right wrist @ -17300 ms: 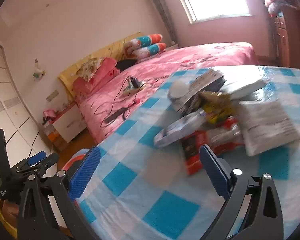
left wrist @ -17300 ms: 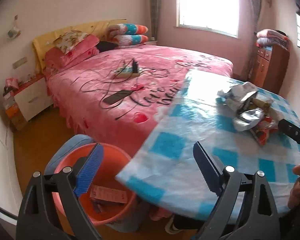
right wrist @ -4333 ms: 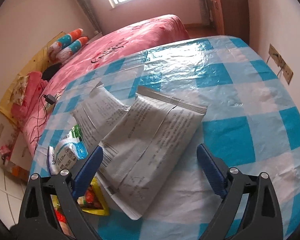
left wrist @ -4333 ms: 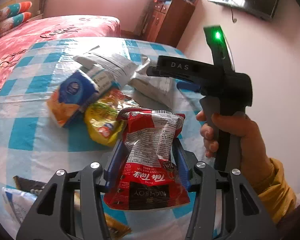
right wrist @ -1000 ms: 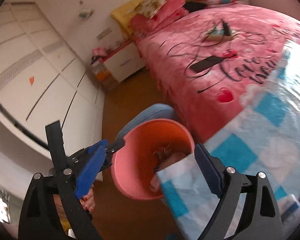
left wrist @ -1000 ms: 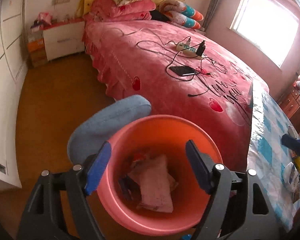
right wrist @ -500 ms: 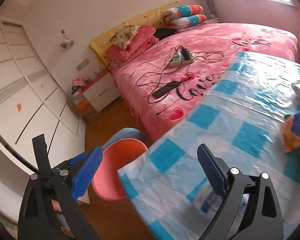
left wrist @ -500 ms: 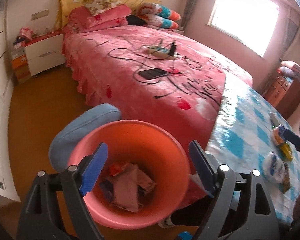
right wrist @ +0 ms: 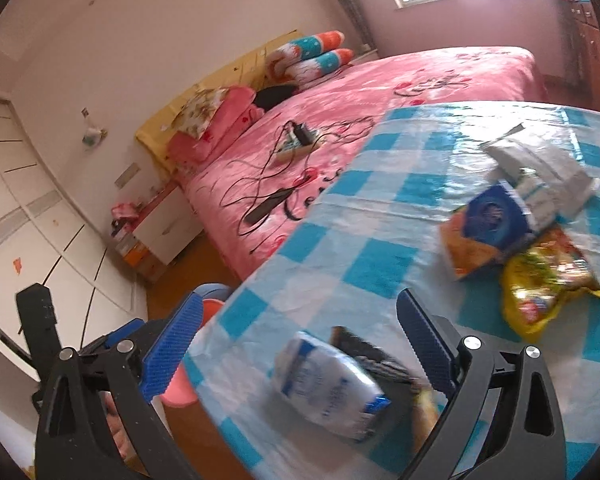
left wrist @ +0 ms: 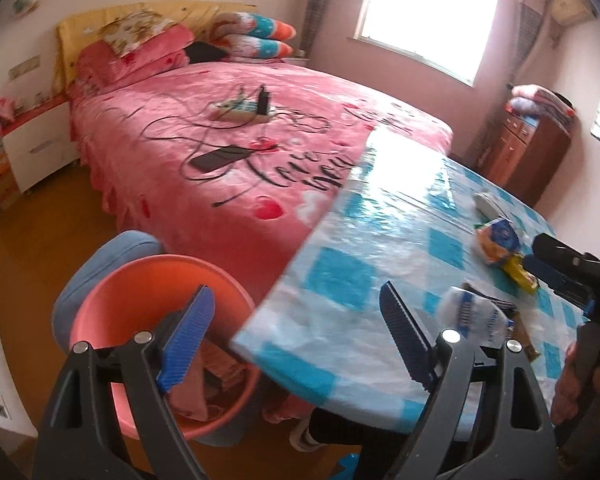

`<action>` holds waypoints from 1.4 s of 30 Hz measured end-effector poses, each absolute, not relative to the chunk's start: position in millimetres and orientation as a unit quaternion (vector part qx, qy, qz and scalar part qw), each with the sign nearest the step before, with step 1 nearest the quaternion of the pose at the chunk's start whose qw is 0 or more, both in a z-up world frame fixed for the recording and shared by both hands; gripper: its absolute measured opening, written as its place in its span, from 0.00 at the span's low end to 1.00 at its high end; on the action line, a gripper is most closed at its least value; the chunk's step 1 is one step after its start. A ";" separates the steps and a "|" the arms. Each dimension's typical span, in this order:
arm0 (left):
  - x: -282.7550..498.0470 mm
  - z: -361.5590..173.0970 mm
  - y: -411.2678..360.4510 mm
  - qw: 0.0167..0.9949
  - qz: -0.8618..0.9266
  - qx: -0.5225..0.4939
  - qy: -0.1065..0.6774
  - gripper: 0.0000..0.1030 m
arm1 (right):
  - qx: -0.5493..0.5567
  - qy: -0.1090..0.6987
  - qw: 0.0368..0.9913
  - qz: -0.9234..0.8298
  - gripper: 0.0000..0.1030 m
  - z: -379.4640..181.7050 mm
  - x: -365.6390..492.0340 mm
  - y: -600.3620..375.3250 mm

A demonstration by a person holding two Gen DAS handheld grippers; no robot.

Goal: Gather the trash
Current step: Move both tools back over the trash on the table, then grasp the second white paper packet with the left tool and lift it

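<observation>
Right gripper (right wrist: 296, 344) jaws wide apart, empty, hovers over white-blue packet (right wrist: 326, 386) at near worktop (right wrist: 380, 264) edge. Judgement: next pick is this packet; best to straddle short width, close on middle, avoid dark wrapper (right wrist: 374, 354) tucked behind.

Packet lies flat, long axis diagonal, sealed end toward near-right.

Left gripper (left wrist: 296, 344) jaws spread, empty, above orange bin (left wrist: 112, 300) beside worktop.

Beyond packet: yellow bag (right wrist: 540, 280), blue-orange pack (right wrist: 488, 220), grey pouches (right wrist: 540, 164).

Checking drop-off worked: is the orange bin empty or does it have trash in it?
Has trash in it. The left wrist view shows crumpled pinkish wrappers at the bottom of the orange bin, behind the open left gripper.
</observation>
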State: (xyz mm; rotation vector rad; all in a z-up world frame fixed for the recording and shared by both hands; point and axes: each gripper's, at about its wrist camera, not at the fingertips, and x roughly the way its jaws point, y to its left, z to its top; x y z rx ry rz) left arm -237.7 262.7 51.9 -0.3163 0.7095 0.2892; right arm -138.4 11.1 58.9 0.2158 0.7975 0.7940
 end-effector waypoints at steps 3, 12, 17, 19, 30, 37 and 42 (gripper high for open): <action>-233.4 56.7 248.2 0.918 0.132 -0.145 0.345 0.83 | 0.101 0.366 0.848 0.370 0.93 60.5 -137.7 -2.4; -215.5 64.7 202.9 0.922 0.105 -0.114 0.355 0.83 | 0.113 0.344 0.865 0.348 0.93 65.1 -131.6 -40.5; -206.9 66.4 184.1 0.923 0.095 -0.098 0.361 0.83 | 0.119 0.340 0.870 0.336 0.93 63.7 -125.7 -59.9; -203.4 68.0 178.7 0.923 0.093 -0.095 0.362 0.83 | 0.125 0.340 0.871 0.332 0.93 63.0 -122.4 -68.1; -151.9 83.9 131.9 0.917 0.026 -0.114 0.380 0.83 | 0.140 0.339 0.896 0.252 0.93 60.5 -93.1 -141.9; -79.2 93.2 90.2 0.897 -0.043 -0.172 0.404 0.83 | 0.172 0.350 0.902 0.188 0.93 51.8 -72.2 -200.7; -11.2 90.6 53.9 0.879 -0.052 -0.188 0.436 0.83 | 0.206 0.350 0.898 0.171 0.93 45.3 -65.7 -228.0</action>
